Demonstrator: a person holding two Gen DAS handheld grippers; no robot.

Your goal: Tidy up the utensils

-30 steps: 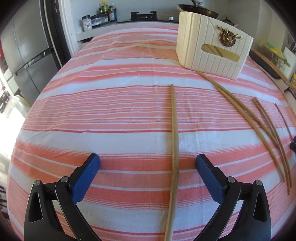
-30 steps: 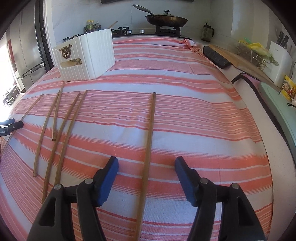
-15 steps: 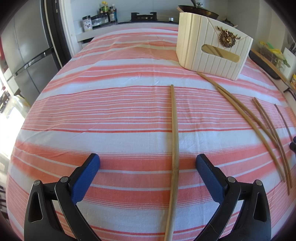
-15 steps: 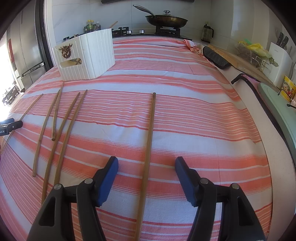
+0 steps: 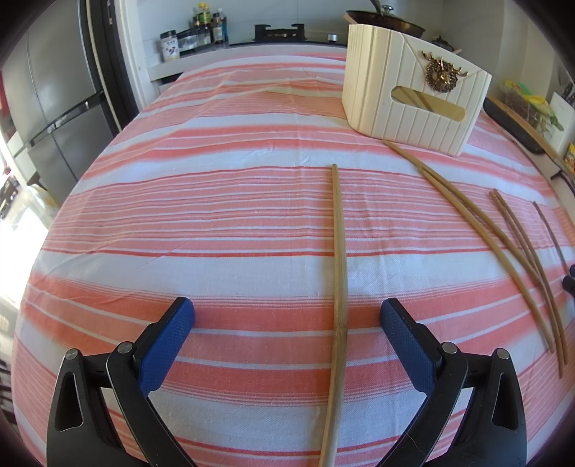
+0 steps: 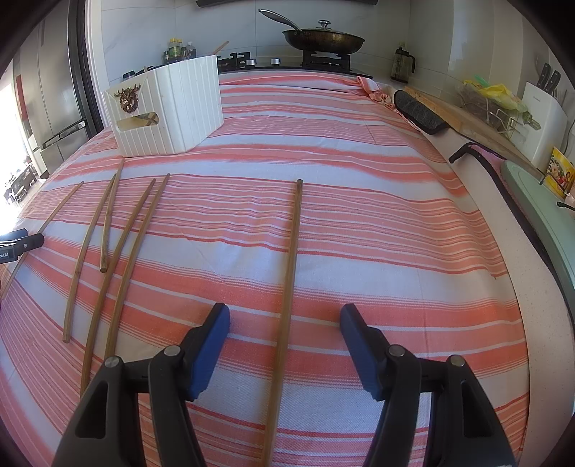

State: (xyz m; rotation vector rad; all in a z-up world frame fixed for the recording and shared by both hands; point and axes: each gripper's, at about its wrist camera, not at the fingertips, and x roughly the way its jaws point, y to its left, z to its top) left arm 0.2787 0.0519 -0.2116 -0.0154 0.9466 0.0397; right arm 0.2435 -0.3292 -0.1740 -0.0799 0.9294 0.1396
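Both the left gripper (image 5: 287,316) and right gripper (image 6: 285,323) are hovering with jaws wide apart, gripping nothing, each straddling a chopstick (image 5: 339,280) lying on the striped cloth (image 5: 215,215) near the white basket (image 5: 413,97).

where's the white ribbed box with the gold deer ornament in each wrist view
Left wrist view: the white ribbed box sits upper right on the striped cloth, beyond the open left gripper.
Right wrist view: the box sits upper left, beyond the open right gripper.
Shared landmark: the lidded frying pan on the stove, just behind the box's top edge in the left wrist view.
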